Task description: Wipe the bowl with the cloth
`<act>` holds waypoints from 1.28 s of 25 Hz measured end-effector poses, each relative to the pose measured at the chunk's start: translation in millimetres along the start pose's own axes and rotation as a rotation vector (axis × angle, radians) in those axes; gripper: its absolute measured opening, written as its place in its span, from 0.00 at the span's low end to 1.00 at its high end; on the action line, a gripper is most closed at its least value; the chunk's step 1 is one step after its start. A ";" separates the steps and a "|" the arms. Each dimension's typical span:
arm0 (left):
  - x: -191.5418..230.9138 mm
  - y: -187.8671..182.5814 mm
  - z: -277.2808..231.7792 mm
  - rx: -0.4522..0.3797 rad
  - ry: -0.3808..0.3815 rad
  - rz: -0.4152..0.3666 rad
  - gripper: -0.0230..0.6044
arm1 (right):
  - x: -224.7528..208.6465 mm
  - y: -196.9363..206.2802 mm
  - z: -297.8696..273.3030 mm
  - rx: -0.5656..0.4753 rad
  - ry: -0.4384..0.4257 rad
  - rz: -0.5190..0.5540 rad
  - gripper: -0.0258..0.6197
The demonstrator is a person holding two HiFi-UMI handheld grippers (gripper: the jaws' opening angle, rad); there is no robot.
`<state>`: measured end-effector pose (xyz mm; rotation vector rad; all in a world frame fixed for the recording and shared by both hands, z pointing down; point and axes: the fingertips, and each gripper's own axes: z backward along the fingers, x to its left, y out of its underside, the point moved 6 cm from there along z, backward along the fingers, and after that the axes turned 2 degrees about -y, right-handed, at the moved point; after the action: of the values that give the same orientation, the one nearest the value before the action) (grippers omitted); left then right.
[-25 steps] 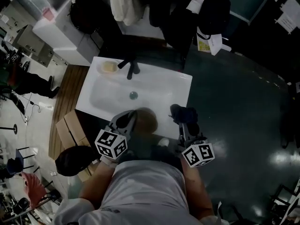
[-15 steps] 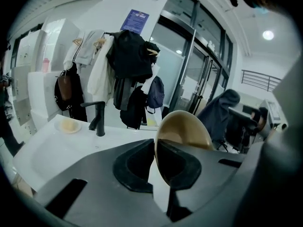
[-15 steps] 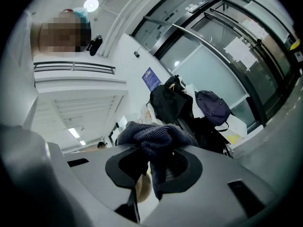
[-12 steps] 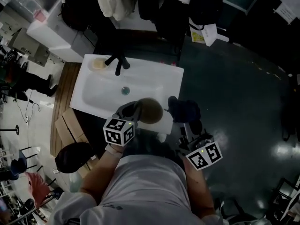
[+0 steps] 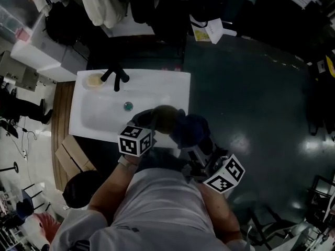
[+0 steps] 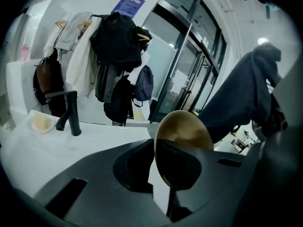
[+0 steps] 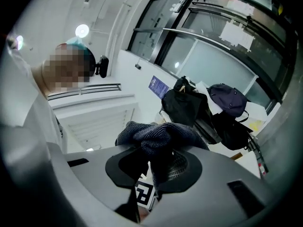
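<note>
Brown-gold, the bowl (image 6: 182, 141) stands on edge in your left gripper (image 6: 157, 161). Its jaws are pinched onto the rim with only the thickness of the wall between them. Gripping it by the rim leaves most of its faces clear for your other hand, which I judge is the reason for that hold. In the head view the bowl (image 5: 166, 116) hangs over the front right corner of the washbasin (image 5: 102, 116) and does not rest on it. Anything wiped off would likely fall into the basin instead of onto the floor.

Your right gripper (image 7: 150, 170) is clamped on a bunched dark blue cloth (image 7: 158, 137). The wad bulges out past the jaw tips, so you lead with a soft pad and not with hard plastic. From above, the cloth (image 5: 191, 129) sits just beside the bowl's right side; whether they touch I cannot tell.

The black tap (image 5: 116, 77) and the soap dish (image 5: 94, 80) at the basin's back left corner are well apart from your work. Wiping looks about to begin or only just under way.
</note>
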<state>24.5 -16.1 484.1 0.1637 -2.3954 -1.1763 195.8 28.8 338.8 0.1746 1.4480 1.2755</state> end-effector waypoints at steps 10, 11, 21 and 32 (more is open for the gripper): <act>-1.7 -13.9 -10.7 0.044 0.191 -0.011 0.07 | -18.9 51.8 -20.4 0.277 0.238 0.347 0.15; -2.2 -14.5 -11.6 0.049 0.209 -0.006 0.07 | -21.3 56.7 -23.7 0.318 0.264 0.398 0.15; -11.5 -16.4 -13.6 0.088 0.348 0.000 0.07 | -42.6 87.5 -38.4 0.659 0.466 0.698 0.15; -2.7 -11.1 -10.3 0.135 0.365 0.010 0.11 | -57.8 122.2 -52.4 1.103 0.505 1.073 0.15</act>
<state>30.5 -29.6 480.0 0.3760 -2.1466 -0.8908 111.2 6.3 454.4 1.6287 2.5395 1.1608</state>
